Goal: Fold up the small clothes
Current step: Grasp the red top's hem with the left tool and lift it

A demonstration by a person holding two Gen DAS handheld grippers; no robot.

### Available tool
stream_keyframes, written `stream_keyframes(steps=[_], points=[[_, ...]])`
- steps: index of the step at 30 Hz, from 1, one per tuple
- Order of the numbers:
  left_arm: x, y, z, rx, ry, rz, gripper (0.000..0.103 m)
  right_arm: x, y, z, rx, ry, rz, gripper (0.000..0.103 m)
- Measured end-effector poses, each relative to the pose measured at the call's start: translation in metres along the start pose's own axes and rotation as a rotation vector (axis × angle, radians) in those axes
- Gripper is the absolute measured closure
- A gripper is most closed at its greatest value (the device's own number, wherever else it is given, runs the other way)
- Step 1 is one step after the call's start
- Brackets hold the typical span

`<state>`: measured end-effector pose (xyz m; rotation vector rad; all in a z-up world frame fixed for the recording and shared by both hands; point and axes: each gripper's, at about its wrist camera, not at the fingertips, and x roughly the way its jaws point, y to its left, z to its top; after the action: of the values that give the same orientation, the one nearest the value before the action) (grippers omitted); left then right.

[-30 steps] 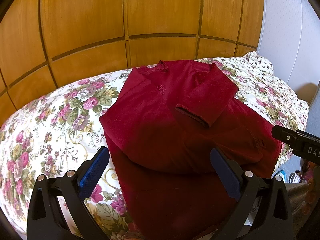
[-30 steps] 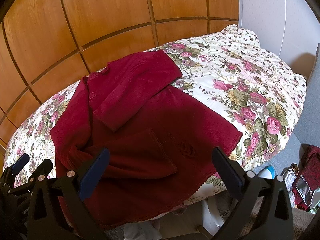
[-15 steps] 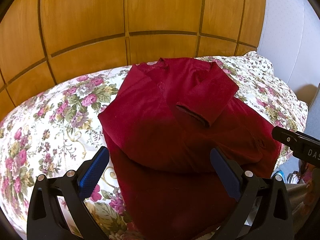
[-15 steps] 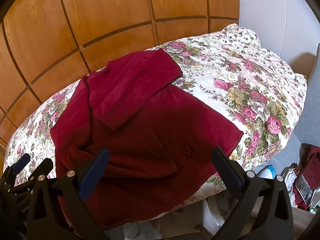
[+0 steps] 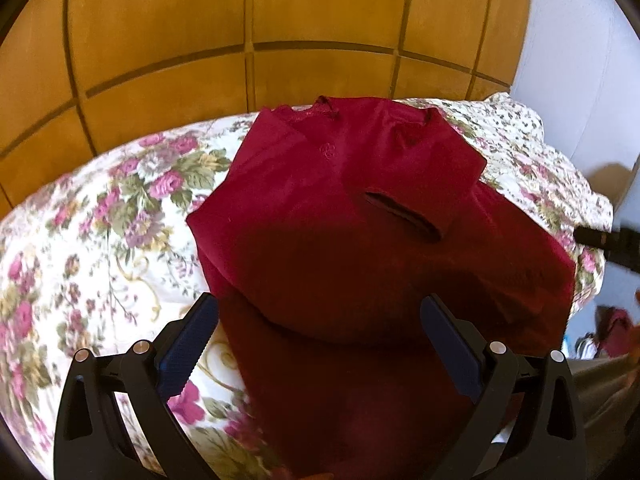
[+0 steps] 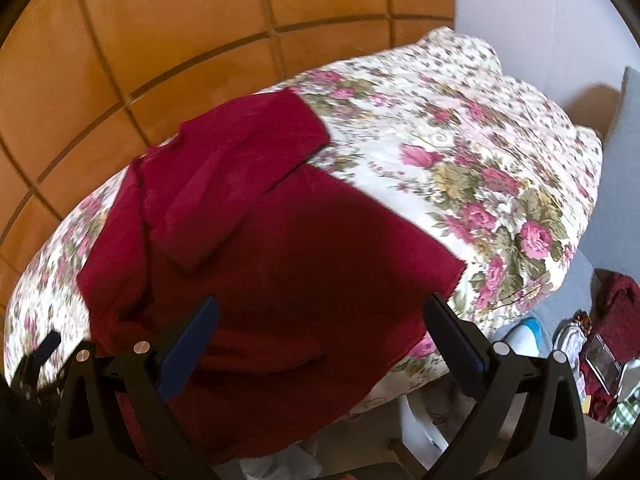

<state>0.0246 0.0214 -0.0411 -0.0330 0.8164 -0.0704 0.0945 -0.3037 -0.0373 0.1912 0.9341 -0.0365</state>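
1. Since the earlier frame, both grippers have shifted: the right wrist view has swung toward the right side of the bed, and both views now show motion blur. The garment itself lies as before.
2. The red garment (image 5: 344,216) lies spread on the floral quilt (image 5: 100,216) of the bed, collar toward the wooden panel wall (image 5: 240,8). One sleeve (image 6: 240,168) is folded across the chest; the hem hangs over the near bed edge.
3. The left gripper (image 5: 320,344) hovers above the lower body of the garment. Its jaws stand wide apart and hold nothing.
4. The right gripper (image 6: 320,344) hovers above the hem region. Its jaws are likewise spread and empty.
5. Step in hand, as judged: sleeves are folded inward; the lengthwise fold of the body remains.
6. The next move likely calls for each gripper to descend to a hem corner, close on the fabric, and carry it toward the collar.
7. Material: soft, matte, velvety knit, limp, with a scalloped hem edge. The quilt is padded and yielding.
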Motion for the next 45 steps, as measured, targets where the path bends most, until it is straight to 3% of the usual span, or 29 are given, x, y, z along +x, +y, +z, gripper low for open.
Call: stream_keyframes(steps=[3,5,8,12,17,19,23,25,29,32,38,45], points=[[0.003,0.008,0.002,-0.012,0.000,-0.059,0.003,0.012,0.000,0.020,-0.023,0.070,0.007,0.002],[0.008,0.012,0.003,-0.047,0.021,-0.113,0.003,0.026,0.009,0.033,-0.131,0.111,-0.031,0.002],[0.017,0.013,0.003,-0.061,0.051,-0.130,0.003,0.040,0.023,0.051,-0.272,0.091,-0.099,0.002],[0.030,0.009,0.005,-0.065,0.087,-0.197,0.003,0.061,0.032,0.064,-0.364,0.079,-0.103,0.002],[0.032,-0.018,0.010,-0.060,0.090,-0.326,0.003,0.076,0.019,0.065,-0.269,0.128,-0.028,0.002],[0.039,-0.033,0.011,-0.043,0.132,-0.364,0.003,0.074,0.019,0.067,-0.220,0.137,0.009,0.002],[0.059,-0.042,0.013,-0.095,0.191,-0.364,0.004,0.070,0.013,0.069,-0.115,0.156,0.076,0.002],[0.067,-0.041,0.018,-0.126,0.202,-0.373,0.016,0.070,0.012,0.070,-0.090,0.164,0.091,0.002],[0.073,-0.037,0.019,-0.110,0.201,-0.310,0.065,0.069,0.015,0.072,-0.091,0.162,0.089,0.002],[0.073,-0.018,0.020,-0.150,0.205,-0.323,0.086,0.066,0.017,0.073,-0.093,0.151,0.105,0.002],[0.050,0.009,0.034,-0.161,0.144,-0.331,0.093,0.063,0.020,0.068,-0.101,0.146,0.114,0.002],[0.014,0.065,0.067,-0.211,0.025,-0.233,0.093,0.070,0.018,0.066,-0.091,0.168,0.106,0.002]])
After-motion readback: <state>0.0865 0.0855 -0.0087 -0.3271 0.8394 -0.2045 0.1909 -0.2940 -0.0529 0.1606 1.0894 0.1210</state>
